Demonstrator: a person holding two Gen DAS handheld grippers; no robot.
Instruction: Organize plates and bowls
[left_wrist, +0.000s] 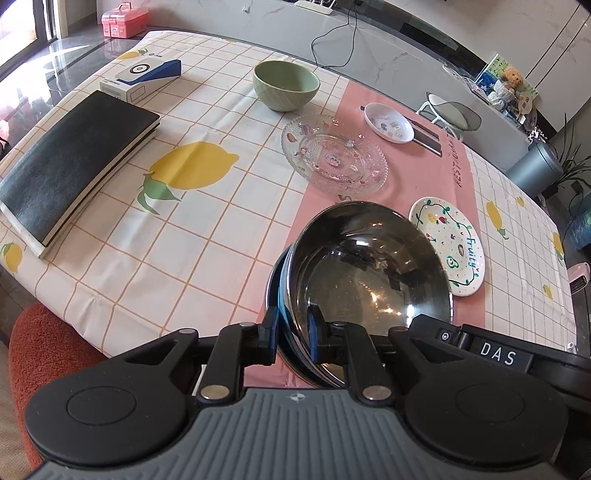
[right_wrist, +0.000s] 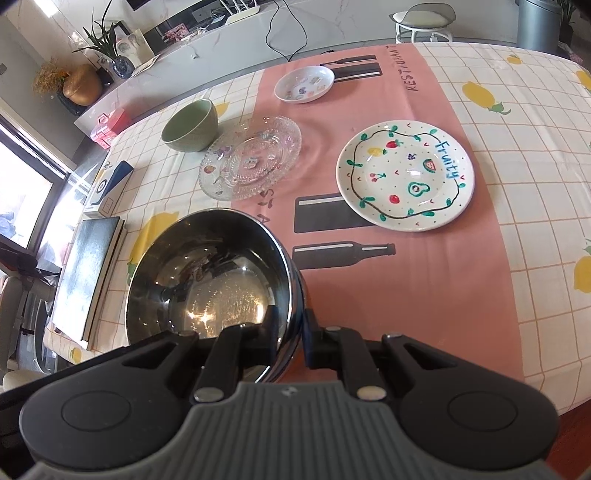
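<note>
R claw clamps steel bowl rim.

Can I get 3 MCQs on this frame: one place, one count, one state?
1. Where does the green bowl stand relative to the glass plate in the right wrist view?
A. to its left
B. stacked on it
C. to its right, by the fruit plate

2. How many grippers hold the steel bowl?
A. none
B. one
C. two

3. What is the steel bowl's state?
A. upside down
B. upright and empty
C. full of fruit

Key
1. A: the green bowl sits on the cloth at the glass plate's left edge; the fruit plate is on the far side.
2. C: the left gripper pinches one side of the rim, the right gripper the other; each has one jaw inside the bowl, one outside.
3. B: its open side faces up and the bare shiny bottom shows.
</note>
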